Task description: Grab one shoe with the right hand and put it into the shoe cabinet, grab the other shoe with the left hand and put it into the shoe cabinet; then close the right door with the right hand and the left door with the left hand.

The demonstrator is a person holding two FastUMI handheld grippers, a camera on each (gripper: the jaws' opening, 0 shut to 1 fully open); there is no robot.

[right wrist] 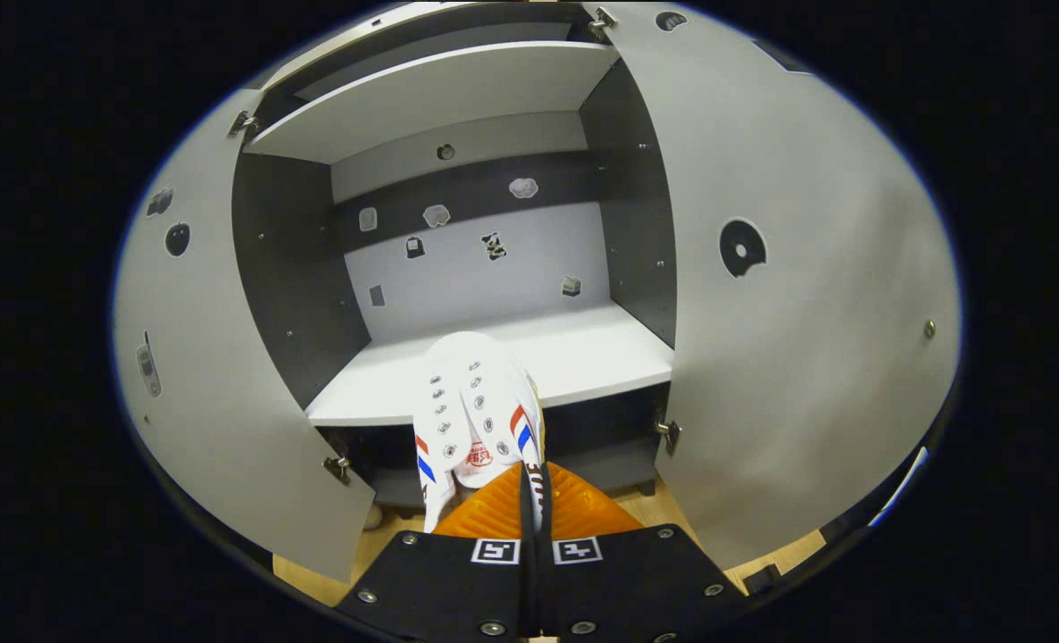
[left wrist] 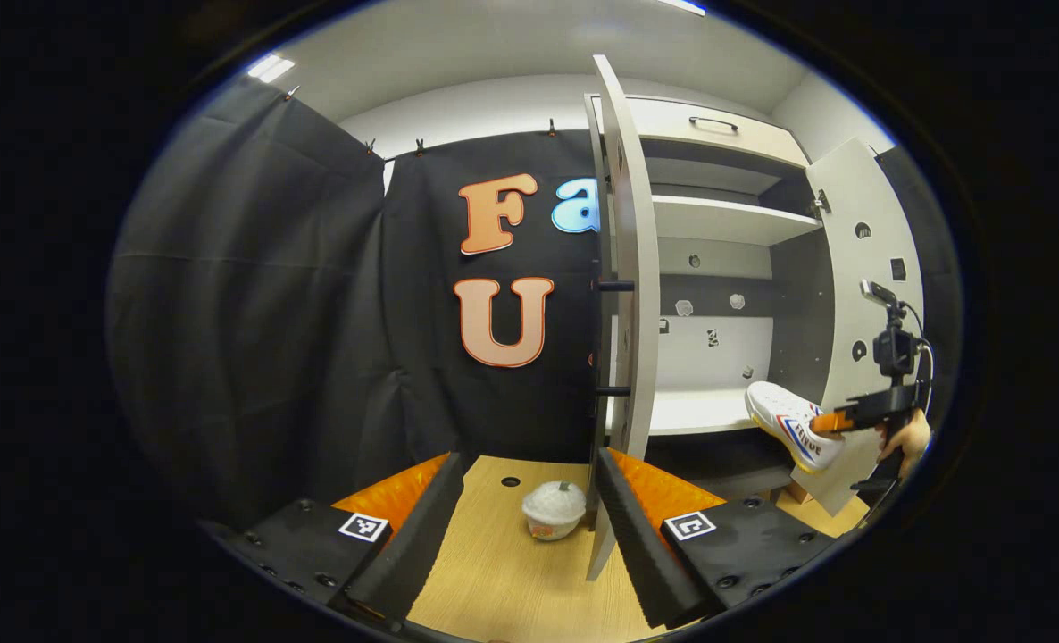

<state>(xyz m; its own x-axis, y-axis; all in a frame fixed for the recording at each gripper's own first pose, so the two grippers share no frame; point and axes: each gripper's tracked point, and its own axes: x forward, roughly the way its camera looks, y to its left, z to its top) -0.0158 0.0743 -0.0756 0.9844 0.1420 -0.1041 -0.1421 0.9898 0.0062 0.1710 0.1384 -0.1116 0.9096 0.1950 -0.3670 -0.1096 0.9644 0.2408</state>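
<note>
Presently: my right fingers [right wrist: 529, 487] pinch the heel of one white shoe [right wrist: 471, 406], its toe over the front edge of the shoe cabinet [right wrist: 512, 344] shelf at twelve o'clock, both doors open. My left fingers [left wrist: 525, 527] are spread over the tabletop [left wrist: 494, 580]; other shoe [left wrist: 554, 509] between them, twelve o'clock, beside the left door [left wrist: 632, 295].

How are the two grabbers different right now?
The right gripper has its fingers squeezed shut on the white shoe, held up at the cabinet shelf. The left gripper has its fingers wide apart, holding nothing. Both point toward the cabinet.
</note>
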